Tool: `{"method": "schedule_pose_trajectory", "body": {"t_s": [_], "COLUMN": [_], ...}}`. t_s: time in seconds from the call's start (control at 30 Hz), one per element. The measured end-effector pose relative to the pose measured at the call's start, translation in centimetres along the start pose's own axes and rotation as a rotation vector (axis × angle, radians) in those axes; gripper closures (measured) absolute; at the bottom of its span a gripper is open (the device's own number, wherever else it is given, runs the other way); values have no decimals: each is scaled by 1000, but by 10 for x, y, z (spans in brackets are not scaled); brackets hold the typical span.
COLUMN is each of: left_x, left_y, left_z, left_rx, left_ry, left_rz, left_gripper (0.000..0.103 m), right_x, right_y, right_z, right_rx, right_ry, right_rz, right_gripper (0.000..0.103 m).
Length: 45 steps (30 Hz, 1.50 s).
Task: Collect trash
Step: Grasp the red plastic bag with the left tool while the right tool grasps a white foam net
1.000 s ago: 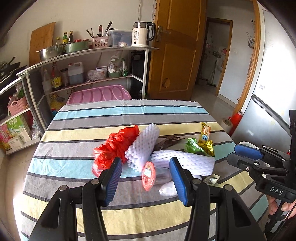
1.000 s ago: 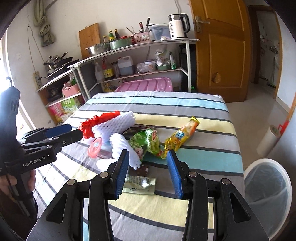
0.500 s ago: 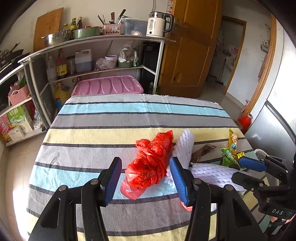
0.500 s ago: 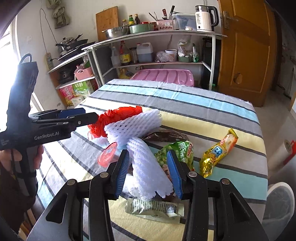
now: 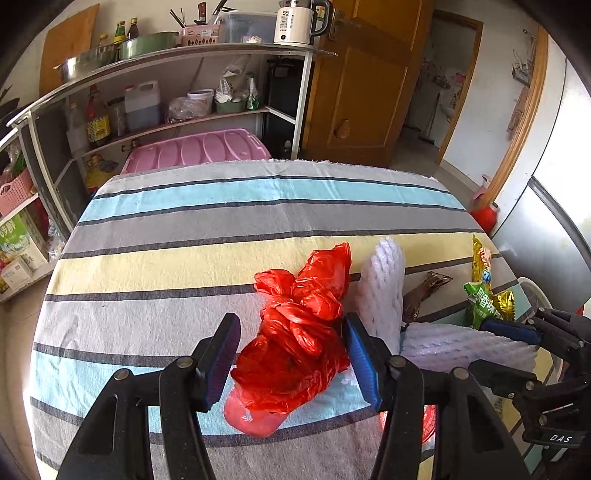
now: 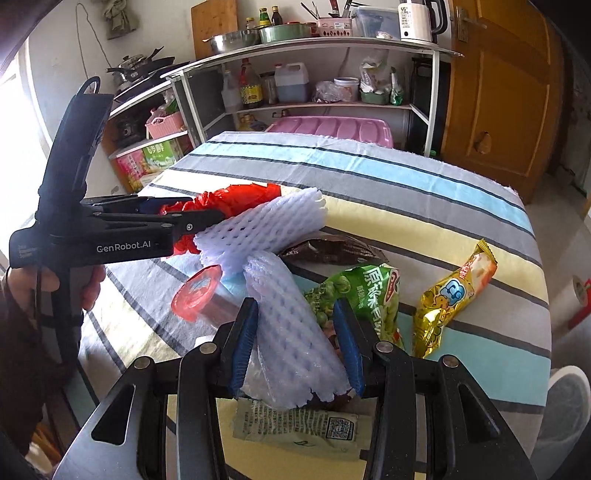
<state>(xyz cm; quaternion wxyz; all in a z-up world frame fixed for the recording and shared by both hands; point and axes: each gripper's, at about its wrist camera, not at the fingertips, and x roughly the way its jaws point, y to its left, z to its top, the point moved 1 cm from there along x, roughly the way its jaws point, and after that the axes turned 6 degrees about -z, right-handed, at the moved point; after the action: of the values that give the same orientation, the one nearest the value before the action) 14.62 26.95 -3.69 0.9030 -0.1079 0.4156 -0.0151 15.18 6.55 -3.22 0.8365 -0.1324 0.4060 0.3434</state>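
Crinkled glossy plastic in the red bag [image 5: 295, 332]. Soft white foam mesh for the netting sleeve [image 6: 295, 332]. Shiny foil on the yellow snack wrapper [image 6: 450, 295]. Matt woven cloth over the surface [image 5: 221, 229]. Ribbed blue rubber on the fingers [image 5: 221, 358].

"GenRobot.AI" runs along the left gripper [image 6: 177, 218], left of the jaws; "DAS" marks the right gripper [image 5: 524, 332]; "55" marks the kettle [image 6: 415, 20] far beyond.
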Motion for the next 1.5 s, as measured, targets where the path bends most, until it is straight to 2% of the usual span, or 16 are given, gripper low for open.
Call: {"method": "schedule_pose_trajectory", "body": {"t_s": [0.1,0.33,0.43,0.63,0.93,1.33,1.5], "left_x": [3,4,6,0,-32,-66,-80], "left_y": [3,8,7,5,-3,-43,-71], "left_z": [-3,-5,-4,-5,-6,-13,-17], "left_rx": [-21,-43,-48,-51,-60,-13,33], "left_ry": [19,7,4,-13,-87,-128,-154], "left_rz": [-23,-31,-34,-20,-23,-43,-55], "left_gripper": [46,46,52,55,55,55,55], "right_x": [-1,-3,-4,-8,-25,-57,-80], "right_y": [1,-3,-4,-3,-10,-19,-29], "right_z": [-2,-5,-6,-9,-13,-17,-25], "right_rx": [-1,18,26,27,54,104,145], "right_ry": [-2,-10,-16,-23,-67,-137,-182], "right_rz": [7,24,25,26,29,27,-11], "right_gripper": [65,75,76,78,78,78,78]}}
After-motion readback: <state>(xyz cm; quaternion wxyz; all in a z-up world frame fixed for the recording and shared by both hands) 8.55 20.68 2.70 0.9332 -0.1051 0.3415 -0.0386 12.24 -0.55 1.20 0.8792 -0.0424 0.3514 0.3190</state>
